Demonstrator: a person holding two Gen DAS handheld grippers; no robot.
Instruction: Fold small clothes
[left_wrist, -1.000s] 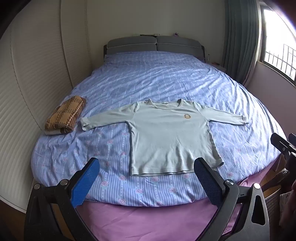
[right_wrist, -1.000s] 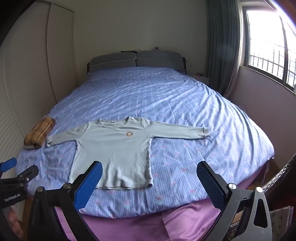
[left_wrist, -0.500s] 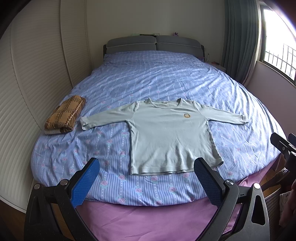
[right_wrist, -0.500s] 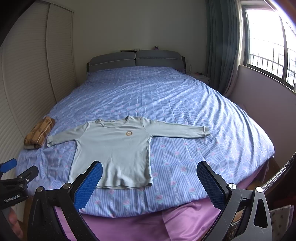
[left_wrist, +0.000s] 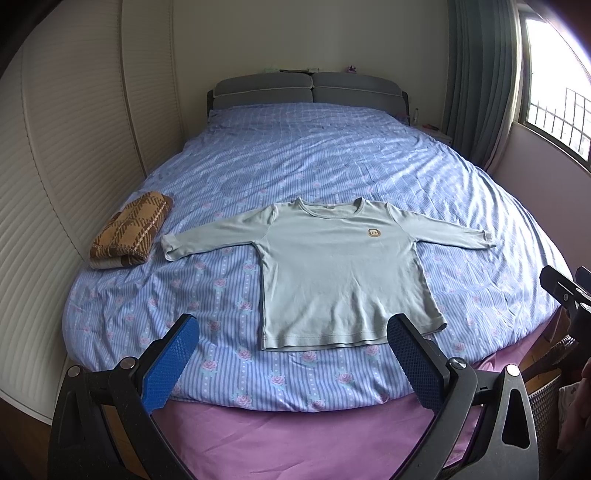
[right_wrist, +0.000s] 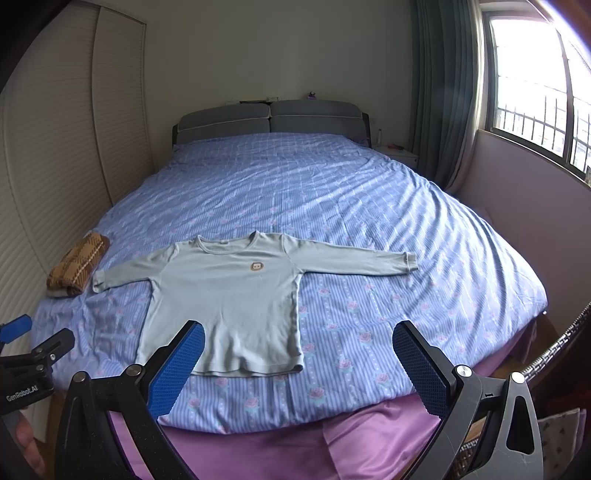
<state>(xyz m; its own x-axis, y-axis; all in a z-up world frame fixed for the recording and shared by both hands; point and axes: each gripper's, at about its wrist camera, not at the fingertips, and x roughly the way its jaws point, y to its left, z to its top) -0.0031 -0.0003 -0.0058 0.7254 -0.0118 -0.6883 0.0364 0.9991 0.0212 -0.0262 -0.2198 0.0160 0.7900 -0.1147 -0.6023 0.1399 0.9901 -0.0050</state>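
A: Left gripper state?

B: Jaws spread wide, blue pads bare, nothing between them. Touching nothing; it hangs over the foot edge of the bed.

A: Right gripper?

B: Same. Spread wide, pads bare, no contact with cloth. It also shows at 3 o'clock in the left wrist view.

A: Where's the shirt?

B: Pale green long-sleeve shirt lies flat on the blue striped quilt, face up, both sleeves out to the sides, neck toward the headboard. Hem sits just beyond the left pads. In the right wrist view the shirt is at 11 o'clock from the gripper, hem behind the left pad.

A: Anything else on the bed?

B: Folded brown plaid garment at 9 o'clock, just beside the shirt's sleeve cuff, not touching as far as I can tell. Purple sheet shows below the quilt edge.
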